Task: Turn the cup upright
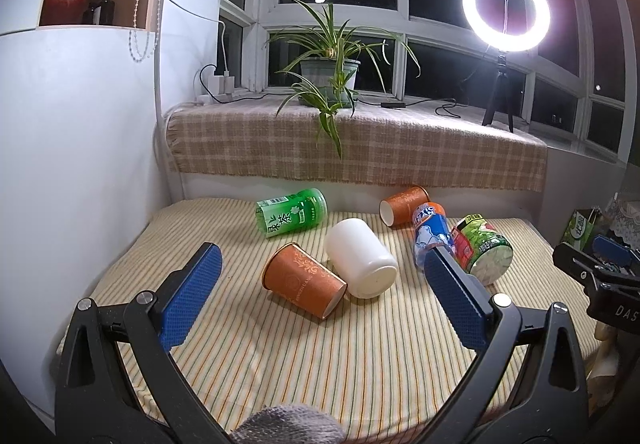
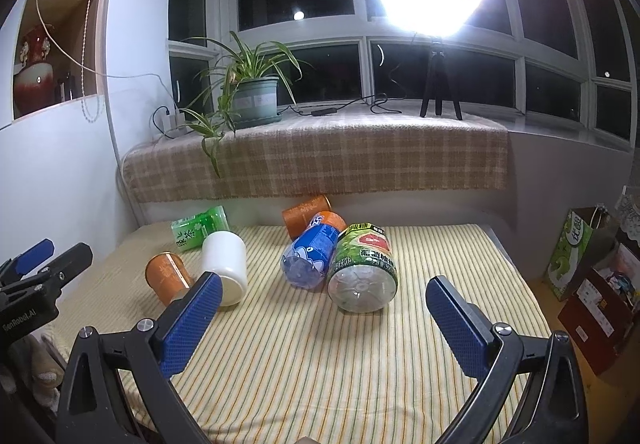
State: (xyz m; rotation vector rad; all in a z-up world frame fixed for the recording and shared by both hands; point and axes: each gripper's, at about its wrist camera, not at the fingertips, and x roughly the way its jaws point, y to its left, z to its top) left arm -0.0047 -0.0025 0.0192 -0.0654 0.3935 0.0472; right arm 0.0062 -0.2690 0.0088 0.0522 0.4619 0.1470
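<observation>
Several cups lie on their sides on the striped tablecloth. An orange paper cup lies nearest my left gripper, touching a white cup. A second orange cup lies farther back. A green tea cup, a blue-and-orange cup and a green-labelled clear cup also lie tipped over. My left gripper is open and empty, short of the orange cup. My right gripper is open and empty, facing the green-labelled cup and blue cup. The near orange cup and white cup lie to its left.
A checked cloth covers the window ledge behind the table, holding a potted plant and a ring light on a tripod. A white wall bounds the left. Boxes and a green bag stand right of the table.
</observation>
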